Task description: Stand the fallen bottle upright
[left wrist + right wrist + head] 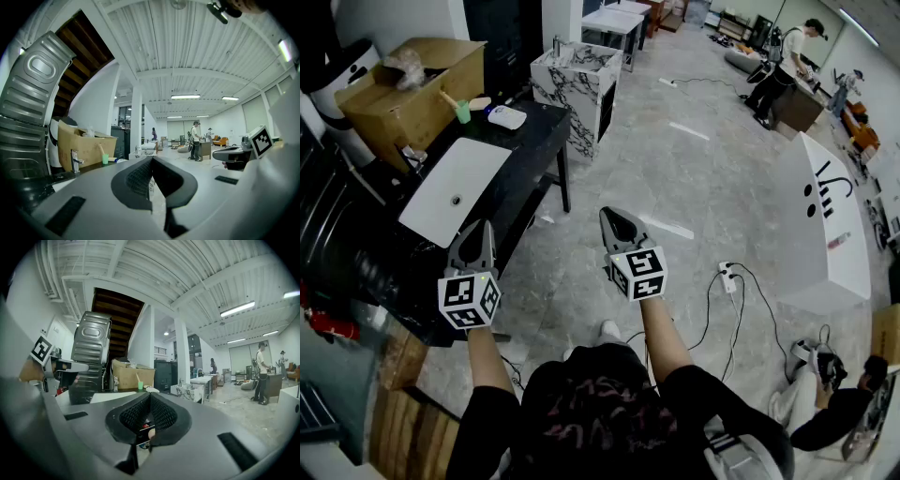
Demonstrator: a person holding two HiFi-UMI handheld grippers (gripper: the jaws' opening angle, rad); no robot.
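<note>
No bottle shows clearly in any view. A small reddish thing (837, 241) lies flat on the white counter (825, 272) at the right; I cannot tell what it is. In the head view both grippers are held out level over the floor. My left gripper (480, 227) is shut and empty, beside the front edge of the black table (534, 131). My right gripper (610, 215) is also shut with nothing between its jaws, over the grey floor. The left gripper view shows its tips (151, 159) meeting, and the right gripper view shows the same (149, 397).
The black table carries a white sink basin (455, 187), a cardboard box (412, 89), a green cup (463, 112) and a white mouse-like thing (506, 116). A marble-patterned block (577, 80) stands behind. A power strip with cables (727, 277) lies on the floor. One person (778, 66) stands far off; another (825, 412) sits low right.
</note>
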